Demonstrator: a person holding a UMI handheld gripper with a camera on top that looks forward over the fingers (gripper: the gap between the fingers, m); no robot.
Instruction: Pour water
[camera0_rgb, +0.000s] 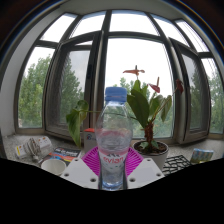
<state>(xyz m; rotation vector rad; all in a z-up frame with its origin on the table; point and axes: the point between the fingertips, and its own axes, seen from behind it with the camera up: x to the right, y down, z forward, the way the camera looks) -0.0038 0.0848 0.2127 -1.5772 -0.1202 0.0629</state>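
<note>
A clear plastic water bottle (114, 130) with a pale cap and a pink-lettered label stands upright between my gripper's (113, 165) two fingers. The magenta pads (93, 160) press against its lower body on both sides. The bottle is held up in front of the window, above the sill. Water fills it to about its shoulder. The bottle's base is hidden low between the fingers.
A large window (130, 60) with trees outside fills the background. A potted plant (148, 110) with a reddish flower in a white pot stands just right of the bottle. Small clutter (35, 150) lies on the sill at left, and a dark object (180, 162) at right.
</note>
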